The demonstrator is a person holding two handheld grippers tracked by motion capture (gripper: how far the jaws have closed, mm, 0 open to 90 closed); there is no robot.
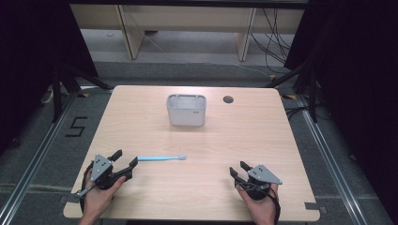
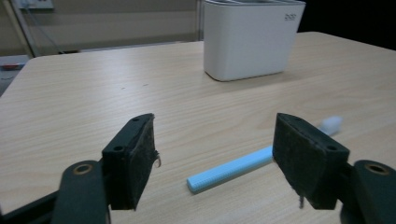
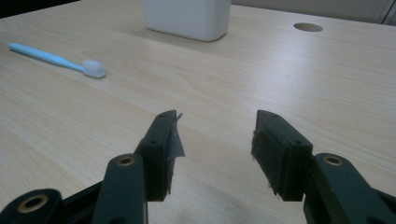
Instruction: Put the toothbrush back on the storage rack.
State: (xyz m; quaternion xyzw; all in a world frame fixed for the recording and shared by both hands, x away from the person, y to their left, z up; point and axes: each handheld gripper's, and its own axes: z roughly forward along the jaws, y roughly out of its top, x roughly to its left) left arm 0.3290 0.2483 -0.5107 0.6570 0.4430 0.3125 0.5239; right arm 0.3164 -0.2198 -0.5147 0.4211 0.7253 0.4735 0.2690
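Note:
A light blue toothbrush with a white head lies flat on the wooden table, its handle end toward my left gripper. That gripper is open, and the handle lies on the table just ahead of its jaws. A white rectangular cup stands upright at the table's far middle, also seen as the white cup beyond the brush. My right gripper rests at the near right, open and holding nothing. From there the toothbrush lies far left and the cup ahead.
A round cable hole sits in the table right of the cup. Black stand legs and cables stand on the floor on both sides beyond the table edges. A wooden bench frame stands behind the table.

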